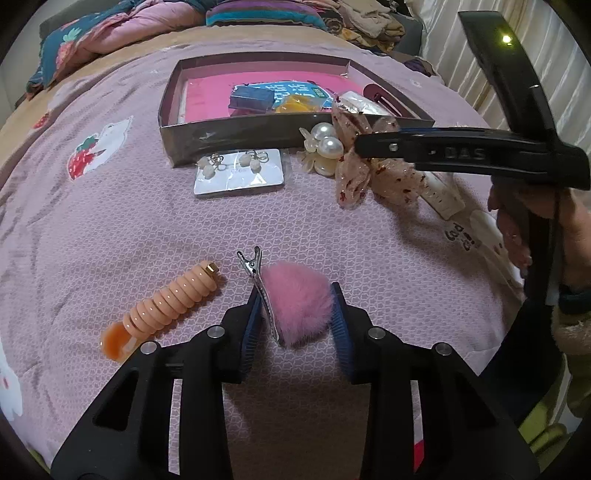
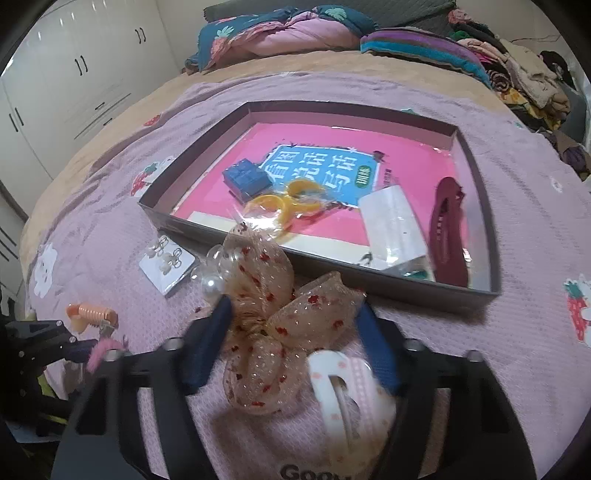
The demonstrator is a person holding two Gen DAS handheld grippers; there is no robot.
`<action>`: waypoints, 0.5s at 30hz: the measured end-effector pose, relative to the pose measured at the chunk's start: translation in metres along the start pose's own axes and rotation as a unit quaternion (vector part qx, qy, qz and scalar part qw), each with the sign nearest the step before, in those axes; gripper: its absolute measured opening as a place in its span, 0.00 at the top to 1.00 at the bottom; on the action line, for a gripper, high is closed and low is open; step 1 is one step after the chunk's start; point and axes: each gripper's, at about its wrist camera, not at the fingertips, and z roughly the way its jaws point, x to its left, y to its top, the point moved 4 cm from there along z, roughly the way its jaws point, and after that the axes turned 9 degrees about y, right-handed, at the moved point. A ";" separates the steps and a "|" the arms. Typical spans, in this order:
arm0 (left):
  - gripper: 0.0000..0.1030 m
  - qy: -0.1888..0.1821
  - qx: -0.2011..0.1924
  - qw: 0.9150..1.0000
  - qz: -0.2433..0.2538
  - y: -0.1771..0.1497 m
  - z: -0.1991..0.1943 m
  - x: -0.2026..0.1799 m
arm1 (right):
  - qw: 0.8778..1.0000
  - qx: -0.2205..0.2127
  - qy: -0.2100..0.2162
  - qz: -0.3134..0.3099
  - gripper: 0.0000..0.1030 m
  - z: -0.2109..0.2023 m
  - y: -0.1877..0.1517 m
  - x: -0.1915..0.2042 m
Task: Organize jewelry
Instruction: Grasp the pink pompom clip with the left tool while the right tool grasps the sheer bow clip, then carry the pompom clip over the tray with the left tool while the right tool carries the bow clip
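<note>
My left gripper (image 1: 295, 314) is shut on a pink pom-pom hair clip (image 1: 295, 308) just above the bedspread. My right gripper (image 2: 295, 325) is shut on a sheer beige bow with red dots (image 2: 280, 317); the bow also shows in the left wrist view (image 1: 369, 173) near the tray's front right corner. The shallow grey tray (image 2: 369, 284) holds a blue box (image 2: 245, 177), yellow rings in a bag (image 2: 288, 203), a clear packet (image 2: 395, 225) and a dark red clip (image 2: 448, 236). A pearl ornament (image 1: 325, 142) lies by the tray front.
A card of earrings (image 1: 240, 171) lies in front of the tray. A peach ribbed hair clip (image 1: 166, 306) lies left of my left gripper. A white and pink clip (image 2: 343, 398) lies under my right gripper. Folded bedding (image 2: 280, 33) is piled at the far end.
</note>
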 end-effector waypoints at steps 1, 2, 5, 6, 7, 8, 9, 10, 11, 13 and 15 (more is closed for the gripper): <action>0.74 -0.002 0.000 1.000 -0.001 0.001 -0.001 0.000 | 1.000 -0.001 0.007 0.000 0.62 0.000 0.000 0.001; 0.74 -0.005 -0.001 1.000 -0.001 0.001 -0.002 0.000 | 1.000 -0.003 0.013 -0.001 0.67 -0.001 0.000 0.003; 0.74 -0.012 -0.004 1.000 0.000 0.004 -0.005 -0.002 | 1.000 -0.013 0.026 0.004 0.81 -0.008 -0.001 0.005; 0.74 -0.013 -0.005 1.000 0.001 0.006 -0.006 -0.004 | 0.999 -0.019 0.034 0.007 0.83 -0.012 -0.001 0.006; 0.74 -0.014 -0.007 1.000 0.001 0.007 -0.007 -0.004 | 0.999 -0.026 0.045 0.012 0.84 -0.017 -0.002 0.007; 0.74 -0.016 -0.009 1.000 0.002 0.009 -0.008 -0.006 | 0.998 -0.033 0.051 0.016 0.85 -0.023 -0.002 0.008; 0.74 -0.018 -0.010 1.000 0.003 0.010 -0.009 -0.006 | 0.998 -0.040 0.054 0.019 0.85 -0.028 -0.003 0.009; 0.74 -0.020 -0.011 1.000 0.003 0.012 -0.010 -0.007 | 0.997 -0.048 0.059 0.021 0.85 -0.035 -0.004 0.010; 0.74 -0.021 -0.013 1.000 0.004 0.013 -0.011 -0.008 | 0.996 -0.054 0.062 0.023 0.85 -0.040 -0.005 0.010; 0.74 -0.023 -0.016 1.000 0.004 0.018 -0.013 -0.010 | 0.995 -0.070 0.064 0.028 0.85 -0.055 -0.008 0.009; 0.74 -0.025 -0.018 1.000 0.005 0.023 -0.014 -0.011 | 0.994 -0.080 0.062 0.031 0.85 -0.065 -0.010 0.007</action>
